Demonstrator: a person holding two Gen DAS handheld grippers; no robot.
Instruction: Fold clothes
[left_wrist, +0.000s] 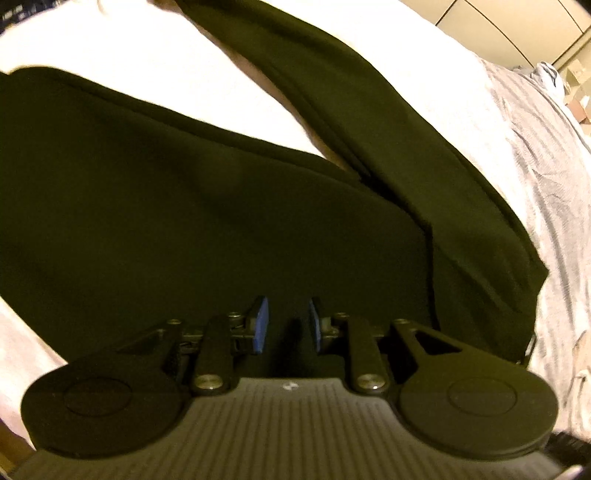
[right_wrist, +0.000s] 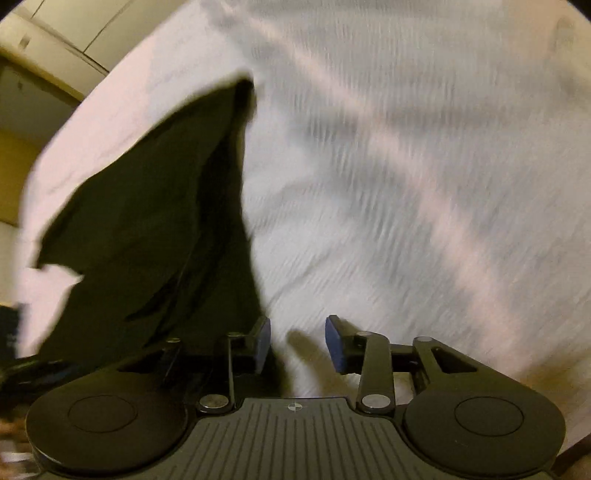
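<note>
Left wrist view looks down over my left claw (left_wrist: 286, 319) onto a dark garment (left_wrist: 184, 206) spread on the bed (left_wrist: 129, 74), which is covered with a white sheet. My left claw stands narrow, its blue pads (left_wrist: 261, 321) a small gap apart, with dark cloth showing in the gap beyond them; I cannot tell whether the pads touch the cloth. From the garment's broad body a long sleeve (left_wrist: 369, 122) runs away toward the far side of the bed, lying flat and crossing white sheet. To the right of the garment lies a grey striped blanket (left_wrist: 535, 155), rumpled, its edge just beside the sleeve.

Right wrist view shows my right claw (right_wrist: 297, 343) half open, pads apart and nothing between them; white sheet shows through the gap. Here the garment lies to the left of the claw, a dark pointed shape with a crease down it, its tip reaching away across the bed. Its near edge comes up just beside my left-hand pad (right_wrist: 263, 343). Everything right of the garment is sheet, smeared by motion blur. Beyond the bed's left edge a pale cabinet front (right_wrist: 55, 40) is visible.
</note>
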